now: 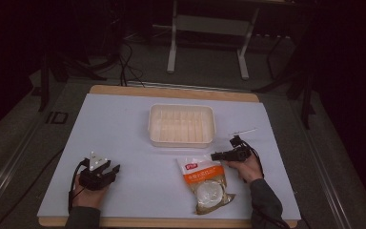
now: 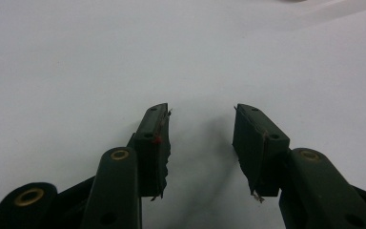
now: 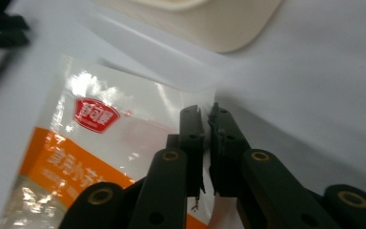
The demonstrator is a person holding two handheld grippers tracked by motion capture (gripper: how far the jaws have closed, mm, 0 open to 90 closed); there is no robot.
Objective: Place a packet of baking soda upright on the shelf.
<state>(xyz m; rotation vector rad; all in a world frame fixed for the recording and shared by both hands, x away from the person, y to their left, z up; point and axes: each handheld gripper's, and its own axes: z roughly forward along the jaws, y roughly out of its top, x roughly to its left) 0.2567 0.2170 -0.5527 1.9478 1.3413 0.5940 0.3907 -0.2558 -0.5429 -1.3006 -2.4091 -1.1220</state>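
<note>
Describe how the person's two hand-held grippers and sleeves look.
Both are black. The left hand-held gripper carries a grey three-cornered plate on top and a black cable looping beside the hand. The right hand-held gripper trails a black cable too. Up close, the jaws show brass-coloured pivot rings and worn, frayed pads. The sleeves are dark grey.

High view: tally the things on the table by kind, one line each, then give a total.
Food packets: 1, the orange and clear packet
Plastic tubs: 1, the cream tub
Hand-held grippers: 2, the left gripper and the right gripper
Total: 4
</note>
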